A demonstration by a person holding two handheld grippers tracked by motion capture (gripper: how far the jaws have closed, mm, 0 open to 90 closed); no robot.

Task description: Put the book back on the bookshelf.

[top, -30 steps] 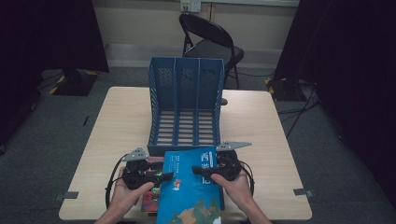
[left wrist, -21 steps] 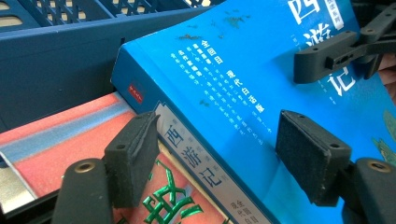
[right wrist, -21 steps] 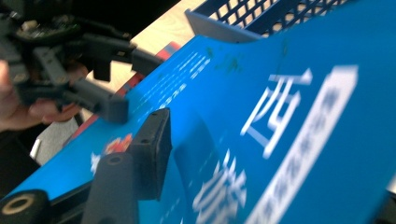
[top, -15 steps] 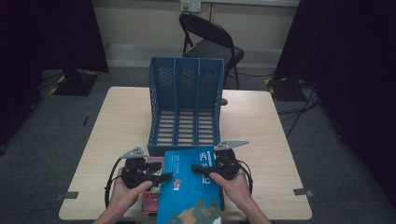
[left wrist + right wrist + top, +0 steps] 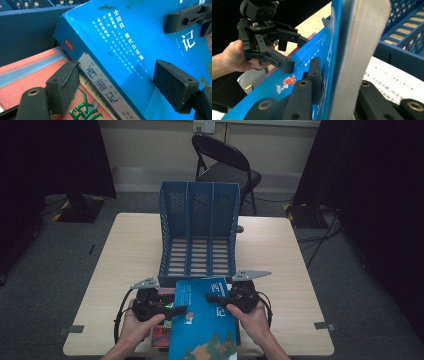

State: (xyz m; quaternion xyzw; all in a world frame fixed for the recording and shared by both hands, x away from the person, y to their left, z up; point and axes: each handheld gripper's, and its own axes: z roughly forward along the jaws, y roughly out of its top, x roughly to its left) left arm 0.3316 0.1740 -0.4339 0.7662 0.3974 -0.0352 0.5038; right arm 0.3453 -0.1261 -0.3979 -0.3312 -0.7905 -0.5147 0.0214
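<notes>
A blue book (image 5: 205, 322) with Chinese lettering is tilted up over the table's front edge. My right gripper (image 5: 212, 297) is shut on its right edge, and the grey page edge stands between the jaws of that gripper (image 5: 339, 82). My left gripper (image 5: 176, 310) is open at the book's left side. In the left gripper view the white-labelled spine of the blue book (image 5: 105, 82) lies between the wide-apart pads of my left gripper (image 5: 117, 80), one pad below it and one over the cover. A red book (image 5: 25, 72) lies flat underneath.
A blue three-slot file rack (image 5: 198, 220) stands open toward me at the table's middle, just beyond the book. A white printed page (image 5: 392, 80) lies under the raised book. A black folding chair (image 5: 225, 165) sits behind the wooden table (image 5: 130, 250).
</notes>
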